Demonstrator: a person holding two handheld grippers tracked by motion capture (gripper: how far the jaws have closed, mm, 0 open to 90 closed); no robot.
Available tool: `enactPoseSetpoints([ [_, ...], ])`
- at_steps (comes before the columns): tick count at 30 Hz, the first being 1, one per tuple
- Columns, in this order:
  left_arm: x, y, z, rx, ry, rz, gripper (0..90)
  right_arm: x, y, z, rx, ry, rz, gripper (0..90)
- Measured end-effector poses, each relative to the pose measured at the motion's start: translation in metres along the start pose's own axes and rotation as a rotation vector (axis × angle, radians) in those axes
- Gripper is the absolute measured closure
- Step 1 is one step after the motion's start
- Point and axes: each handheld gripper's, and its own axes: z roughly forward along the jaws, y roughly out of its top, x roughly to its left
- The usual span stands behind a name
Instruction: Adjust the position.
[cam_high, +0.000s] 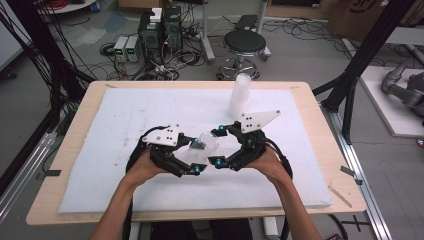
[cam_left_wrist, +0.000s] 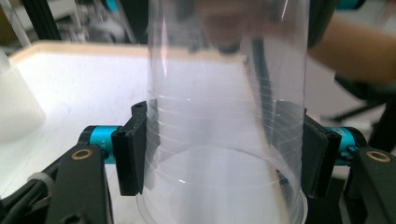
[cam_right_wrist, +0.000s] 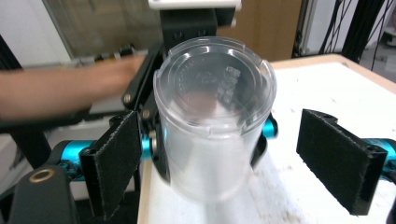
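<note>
1. Left gripper view first: your left gripper (cam_left_wrist: 224, 154) has its pads clamped on both sides of the clear plastic cup (cam_left_wrist: 224, 116), near the rim end, and the wall looks slightly pinched between them.
2. Right gripper view: your right gripper (cam_right_wrist: 224, 158) stands wide, its pads well off the cup (cam_right_wrist: 212, 116) on either side. The cup's closed base faces that camera, so the right hand holds nothing.
3. High view: the cup (cam_high: 202, 146) hangs above the white foam mat (cam_high: 125, 115), toward the mat's near edge and about midway along it, lying roughly level between the two grippers, left (cam_high: 192, 161) and right (cam_high: 218, 148).
4. Handling, as I judge it: the cup is very light, thin-walled and springy. Squeeze hard and it will buckle or crack; squeeze softly and the smooth plastic may slip.
5. Best hold: near the rim or the base, where the rolled edge and the moulded bottom stiffen it, not on the mid-wall.
6. Looks: see-through, faint rings round the wall, embossed marks on the base, tapering toward it.
7. A stack of similar cups (cam_high: 240, 95) stands upright toward the mat's far edge, well apart.
</note>
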Motion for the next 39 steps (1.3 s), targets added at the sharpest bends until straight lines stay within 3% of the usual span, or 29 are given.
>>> enactPoseSetpoints([
  [3, 0.001, 0.007, -0.004, 0.12, -0.009, 0.02, 32.2, 0.002, 0.001, -0.002, 0.049, -0.008, -0.018, 14.0],
  [8, 0.003, 0.019, -0.006, 0.275, -0.049, 0.005, 32.2, 0.003, -0.002, -0.001, 0.147, -0.006, -0.036, 14.0],
  [13, 0.005, 0.026, -0.005, 0.4, -0.06, 0.012, 32.2, 0.005, 0.001, -0.001, 0.246, -0.016, -0.064, 14.0],
  [19, 0.006, 0.031, -0.002, 0.535, -0.084, -0.01, 32.2, 0.009, 0.011, 0.002, 0.378, -0.018, -0.108, 14.0],
  [22, 0.006, 0.035, 0.001, 0.607, -0.081, 0.003, 32.3, 0.009, 0.014, 0.006, 0.445, -0.022, -0.119, 14.1],
  [29, 0.005, 0.041, 0.008, 0.694, -0.088, 0.019, 32.5, 0.01, 0.02, 0.013, 0.568, -0.02, -0.141, 14.1],
  [39, 0.004, 0.044, 0.018, 0.737, -0.082, 0.013, 33.2, 0.01, 0.022, 0.019, 0.634, -0.011, -0.143, 14.1],
])
